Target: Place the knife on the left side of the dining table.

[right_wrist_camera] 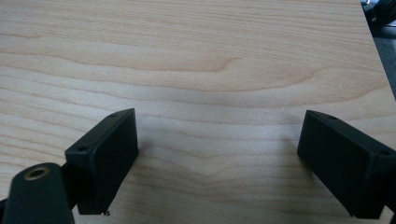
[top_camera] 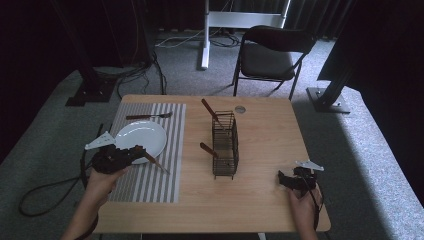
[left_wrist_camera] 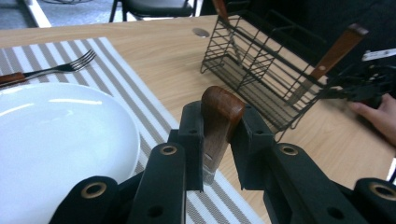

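My left gripper (top_camera: 141,151) (left_wrist_camera: 219,128) hovers over the striped placemat (top_camera: 150,187) (left_wrist_camera: 140,93), just right of the white plate (top_camera: 142,139) (left_wrist_camera: 56,140). It is shut on a wooden-handled piece of cutlery (top_camera: 156,163) (left_wrist_camera: 218,114), whose metal end slants toward the mat. A black wire basket (top_camera: 225,145) (left_wrist_camera: 261,70) stands mid-table with two wooden-handled utensils (top_camera: 210,111) (left_wrist_camera: 336,49) in it. A fork (top_camera: 149,116) (left_wrist_camera: 56,69) lies on the mat beyond the plate. My right gripper (top_camera: 285,179) (right_wrist_camera: 217,158) rests low at the table's front right, open, bare wood between its jaws.
A round cable hole (top_camera: 240,109) (left_wrist_camera: 201,32) sits in the tabletop behind the basket. A black folding chair (top_camera: 270,55) and a white stand (top_camera: 205,35) are beyond the far edge. Cables trail on the floor at the left.
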`<state>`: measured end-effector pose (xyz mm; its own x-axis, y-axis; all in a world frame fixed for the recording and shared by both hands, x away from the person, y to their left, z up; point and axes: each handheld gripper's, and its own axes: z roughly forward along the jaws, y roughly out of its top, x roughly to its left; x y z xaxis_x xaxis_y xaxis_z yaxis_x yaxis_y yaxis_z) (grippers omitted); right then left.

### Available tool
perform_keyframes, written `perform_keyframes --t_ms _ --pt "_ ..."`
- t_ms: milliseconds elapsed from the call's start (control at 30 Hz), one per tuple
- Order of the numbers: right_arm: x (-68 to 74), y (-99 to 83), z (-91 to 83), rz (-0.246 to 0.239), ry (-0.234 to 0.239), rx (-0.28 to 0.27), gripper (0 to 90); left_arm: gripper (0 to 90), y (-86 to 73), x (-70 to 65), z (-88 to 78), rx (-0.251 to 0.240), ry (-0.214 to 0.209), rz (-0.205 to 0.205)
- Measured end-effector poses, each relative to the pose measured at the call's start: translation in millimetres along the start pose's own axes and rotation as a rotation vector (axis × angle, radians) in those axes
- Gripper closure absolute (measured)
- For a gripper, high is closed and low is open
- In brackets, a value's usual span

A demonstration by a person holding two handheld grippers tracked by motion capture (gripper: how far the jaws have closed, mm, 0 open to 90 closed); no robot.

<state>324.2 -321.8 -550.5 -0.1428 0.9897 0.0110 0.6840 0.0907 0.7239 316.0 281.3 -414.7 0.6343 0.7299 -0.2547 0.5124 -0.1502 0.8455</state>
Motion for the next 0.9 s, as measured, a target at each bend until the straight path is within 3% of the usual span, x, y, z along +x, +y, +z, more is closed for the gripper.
perform_keyframes --t_ms 333,600,900 --pt "0.0 0.0 0.0 0.000 0.000 0.000 11.6 75.2 -5.9 4.4 -2.0 -0.008 -0.009 -0.030" --pt "0.0 0.0 0.0 0.000 0.000 0.000 11.6 74.9 -24.3 19.6 -15.2 -0.015 -0.019 -0.125" --pt "0.0 0.0 0.0 0.000 0.000 0.000 11.6 76.1 -53.0 38.0 -26.9 -0.019 0.013 -0.229"
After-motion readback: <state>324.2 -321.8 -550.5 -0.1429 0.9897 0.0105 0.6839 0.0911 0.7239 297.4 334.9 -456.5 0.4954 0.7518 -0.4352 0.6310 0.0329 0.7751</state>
